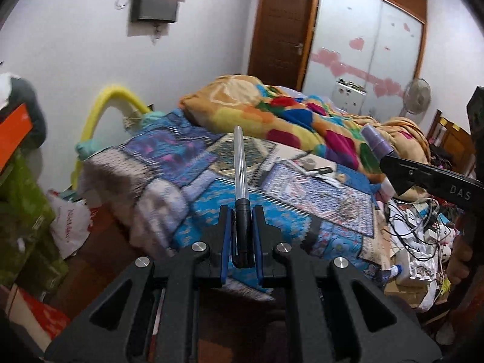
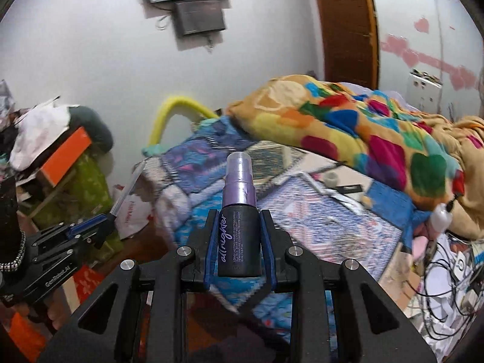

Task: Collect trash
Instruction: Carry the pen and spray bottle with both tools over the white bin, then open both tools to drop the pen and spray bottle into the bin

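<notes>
Since both items are light, rigid and smooth plastic, we grip their bodies: our left gripper (image 1: 242,230) pinches the clear-barrelled black-capped pen (image 1: 240,178) at its cap, our right gripper (image 2: 239,242) clamps the small black-and-purple spray bottle (image 2: 239,214) mid-body, both above the patchwork-quilted bed (image 1: 317,199).

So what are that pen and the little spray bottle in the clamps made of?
The pen looks like plastic: a clear, glossy barrel you can see through, with a matte black cap end pinched in the left gripper. The spray bottle in the right gripper seems plastic or coated glass, hard to say which: a dark satin body with printed lettering and a translucent purple cap.
</notes>
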A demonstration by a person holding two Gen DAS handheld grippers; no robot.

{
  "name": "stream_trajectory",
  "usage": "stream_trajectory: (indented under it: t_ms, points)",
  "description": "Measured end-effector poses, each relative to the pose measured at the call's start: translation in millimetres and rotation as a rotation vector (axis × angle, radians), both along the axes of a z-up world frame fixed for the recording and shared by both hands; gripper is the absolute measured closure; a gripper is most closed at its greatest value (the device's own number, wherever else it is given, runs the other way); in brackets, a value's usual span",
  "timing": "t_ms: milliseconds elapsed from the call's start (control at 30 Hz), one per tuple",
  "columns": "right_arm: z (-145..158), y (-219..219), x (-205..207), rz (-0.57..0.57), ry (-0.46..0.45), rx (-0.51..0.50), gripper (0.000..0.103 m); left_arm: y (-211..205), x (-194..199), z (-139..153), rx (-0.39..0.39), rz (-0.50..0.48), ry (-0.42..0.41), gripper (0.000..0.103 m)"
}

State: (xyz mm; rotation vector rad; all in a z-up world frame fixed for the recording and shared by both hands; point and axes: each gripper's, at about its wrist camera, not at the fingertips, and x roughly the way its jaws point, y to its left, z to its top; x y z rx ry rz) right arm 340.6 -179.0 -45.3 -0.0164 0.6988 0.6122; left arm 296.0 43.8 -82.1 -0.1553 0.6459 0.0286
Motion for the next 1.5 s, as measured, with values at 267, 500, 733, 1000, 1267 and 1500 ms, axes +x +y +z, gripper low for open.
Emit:
stream_trajectory:
  t_ms: [267, 500, 733, 1000, 1267, 1500]
  points:
    - [-10, 67, -26, 0.139, 0.015, -0.014, 0.079, 62, -48, -14, -0.007, 0.136, 0.032, 0.09]
    - [-30, 126, -43, 0.253, 0.051, -0.046, 0.079, 111, -73, -41, -0.031, 0.244, 0.081, 0.09]
    - [-59, 184, -56, 0.341, 0.109, -0.106, 0.079, 147, -79, -77, -0.05, 0.303, 0.158, 0.09]
    - [-110, 241, -57, 0.418, 0.202, -0.207, 0.079, 181, -71, -141, -0.115, 0.345, 0.274, 0.09]
    - [-169, 279, -45, 0.469, 0.332, -0.287, 0.079, 208, -57, -209, -0.209, 0.384, 0.404, 0.09]
    - [-208, 310, -34, 0.503, 0.414, -0.338, 0.079, 229, -46, -258, -0.287, 0.409, 0.502, 0.09]
